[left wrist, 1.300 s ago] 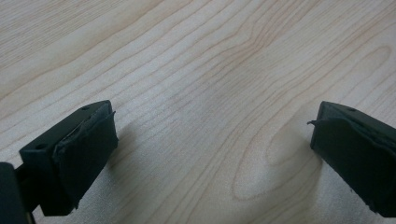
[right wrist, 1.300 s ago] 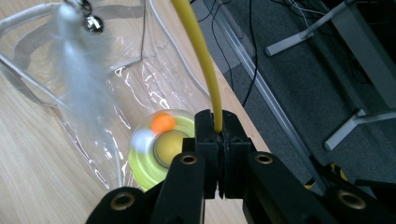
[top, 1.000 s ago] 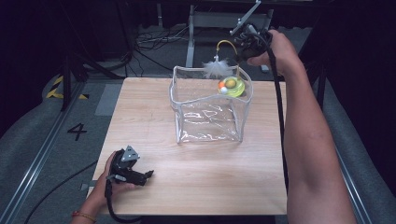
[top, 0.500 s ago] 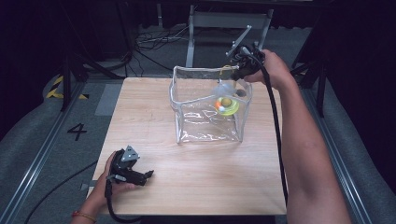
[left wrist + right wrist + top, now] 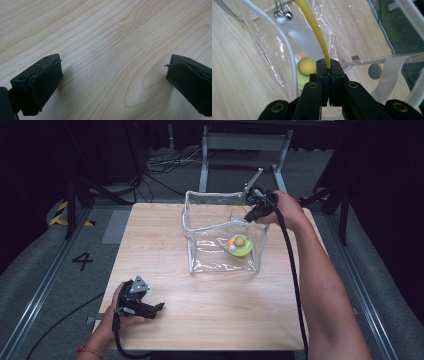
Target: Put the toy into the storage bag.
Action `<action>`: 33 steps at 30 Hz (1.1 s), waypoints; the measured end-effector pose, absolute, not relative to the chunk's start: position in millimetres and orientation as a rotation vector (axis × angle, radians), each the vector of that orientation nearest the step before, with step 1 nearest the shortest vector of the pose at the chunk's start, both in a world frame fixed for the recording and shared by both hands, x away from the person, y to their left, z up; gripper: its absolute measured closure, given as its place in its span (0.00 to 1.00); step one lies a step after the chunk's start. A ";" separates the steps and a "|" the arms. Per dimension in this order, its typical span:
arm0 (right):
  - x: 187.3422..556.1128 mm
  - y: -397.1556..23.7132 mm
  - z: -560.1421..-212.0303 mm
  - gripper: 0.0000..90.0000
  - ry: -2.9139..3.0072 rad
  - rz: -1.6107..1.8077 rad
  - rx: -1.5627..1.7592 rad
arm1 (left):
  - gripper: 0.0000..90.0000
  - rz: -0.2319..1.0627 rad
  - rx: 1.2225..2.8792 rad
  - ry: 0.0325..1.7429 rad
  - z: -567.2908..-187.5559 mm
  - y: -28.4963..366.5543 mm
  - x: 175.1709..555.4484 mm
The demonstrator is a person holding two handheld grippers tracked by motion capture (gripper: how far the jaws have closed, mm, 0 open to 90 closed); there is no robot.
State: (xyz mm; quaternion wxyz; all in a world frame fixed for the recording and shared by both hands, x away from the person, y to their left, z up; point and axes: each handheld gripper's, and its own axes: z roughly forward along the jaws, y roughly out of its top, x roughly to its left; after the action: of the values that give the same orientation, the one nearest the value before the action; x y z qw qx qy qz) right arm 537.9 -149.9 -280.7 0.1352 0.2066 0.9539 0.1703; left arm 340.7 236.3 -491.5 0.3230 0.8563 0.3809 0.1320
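Yellow wand point(image 5: 313, 22) pinched in my right gripper point(image 5: 329, 65), toy inside the clear bag point(image 5: 200, 227) by the bench's far edge; next I release it.

The right gripper point(image 5: 251, 215) sits at one o'clock, forearm stretched long from five o'clock, jaws pinched fully together. The left gripper point(image 5: 150, 309) rests at seven o'clock, jaws spread wide.

Yellow rod point(image 5: 312, 22); lime-green toy point(image 5: 242, 246), orange and white balls; clear bag point(image 5: 200, 227), white trim; pale wood-grain table point(image 5: 150, 235); black tongs point(image 5: 329, 65).
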 end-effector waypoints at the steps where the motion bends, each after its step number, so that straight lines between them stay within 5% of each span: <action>1: 537.9 -149.9 -280.7 0.98 2.763 0.493 0.599 | 0.01 0.347 2.247 1.000 -491.5 236.3 340.7; 18: 533.8 -154.8 -285.1 0.97 2.782 0.499 0.613 | 0.01 0.348 2.245 1.000 -491.6 236.2 340.6; 33: 518.1 -165.3 -266.4 0.83 2.679 0.626 0.631 | 0.01 0.348 2.246 1.000 -491.6 236.2 340.6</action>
State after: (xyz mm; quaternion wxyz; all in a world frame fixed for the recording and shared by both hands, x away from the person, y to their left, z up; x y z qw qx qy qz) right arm 518.1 -165.3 -266.4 0.1589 0.2206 0.9371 0.2189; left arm 340.6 236.2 -491.6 0.3235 0.8559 0.3811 0.1328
